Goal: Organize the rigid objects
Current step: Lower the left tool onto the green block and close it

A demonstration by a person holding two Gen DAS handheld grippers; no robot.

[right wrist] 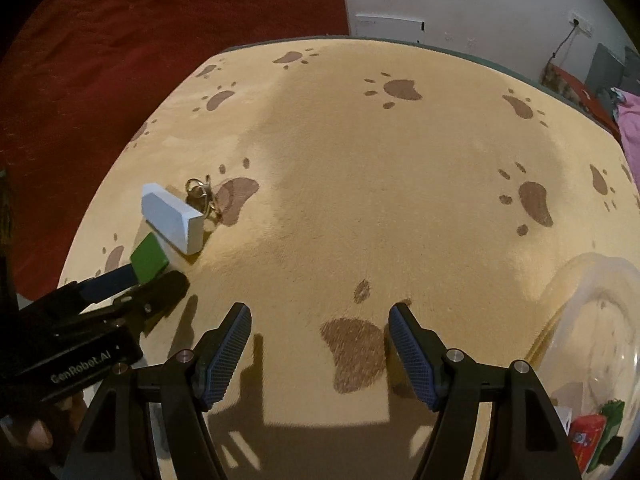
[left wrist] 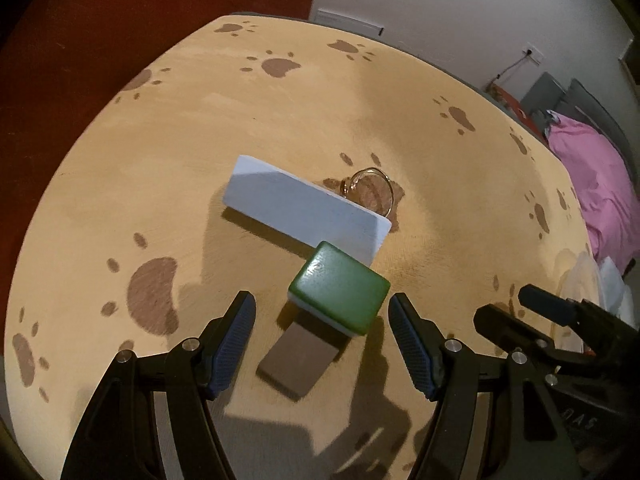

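A green-topped block [left wrist: 340,286] with a white underside lies on the tan paw-print cloth [left wrist: 280,120], just ahead of my open left gripper [left wrist: 322,320], whose fingers stand on either side of it without touching. Behind it lies a white box [left wrist: 304,212], and past that a metal key ring [left wrist: 370,184]. A flat brown pad [left wrist: 298,364] lies between the left fingers. My right gripper [right wrist: 320,328] is open and empty over bare cloth. In the right wrist view the green block [right wrist: 148,258], white box [right wrist: 172,220] and key ring [right wrist: 202,194] sit at far left.
A clear plastic bowl [right wrist: 592,320] holding red and green items stands at the right. Pink fabric [left wrist: 592,180] lies off the table's right side. A red bedspread [right wrist: 120,40] lies beyond the left edge. The right gripper [left wrist: 560,316] shows at right in the left wrist view.
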